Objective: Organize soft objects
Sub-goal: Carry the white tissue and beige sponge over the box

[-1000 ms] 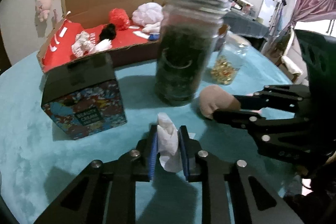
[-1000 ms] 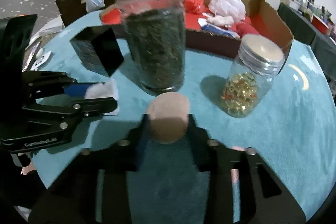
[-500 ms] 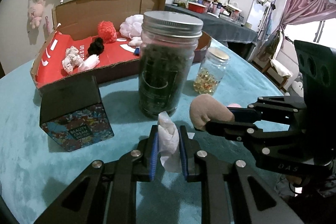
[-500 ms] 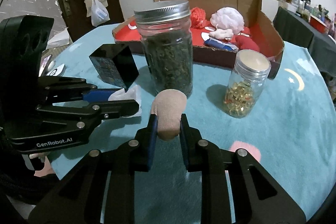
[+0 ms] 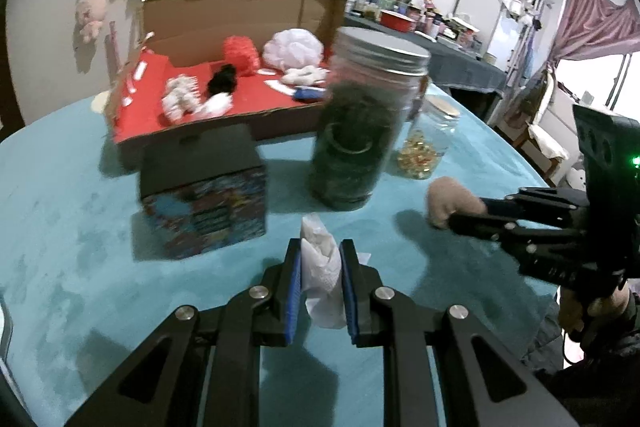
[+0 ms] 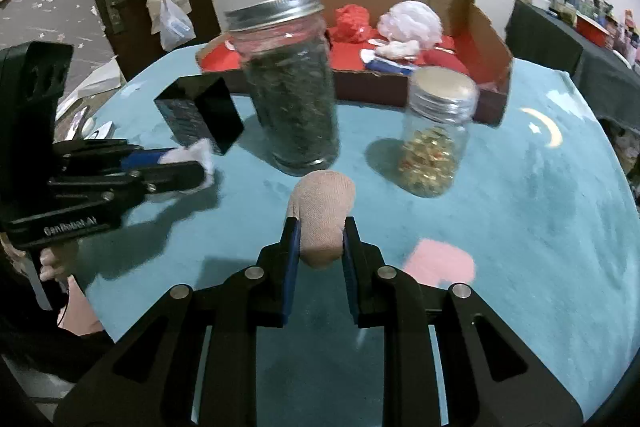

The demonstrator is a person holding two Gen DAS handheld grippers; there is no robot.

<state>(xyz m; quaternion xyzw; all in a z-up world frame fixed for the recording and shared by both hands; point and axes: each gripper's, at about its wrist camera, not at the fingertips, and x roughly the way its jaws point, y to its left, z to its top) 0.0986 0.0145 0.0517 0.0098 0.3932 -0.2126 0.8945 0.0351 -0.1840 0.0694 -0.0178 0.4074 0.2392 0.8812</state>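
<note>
So on the left there's a boxy carton (image 5: 204, 195) with a matte black top and busy printed sides, then a tall glass jar (image 5: 360, 131) packed with dark dried stuff under a ribbed metal lid, then a smaller jar (image 6: 434, 139) of shiny gold bits. Behind them sits an open cardboard box (image 5: 240, 7) with a red lining, holding fluffy red, white and black pieces. The desk (image 5: 80, 227) has a fuzzy teal cover; the room behind is cluttered, with a pink curtain. The left tongs (image 5: 320, 267) are clamped on a crumpled white tissue (image 5: 320, 267) that sticks up past the tips. The right tongs (image 6: 318, 243) squeeze a rounded beige knit ball (image 6: 322, 203), lifted off the desk.
</note>
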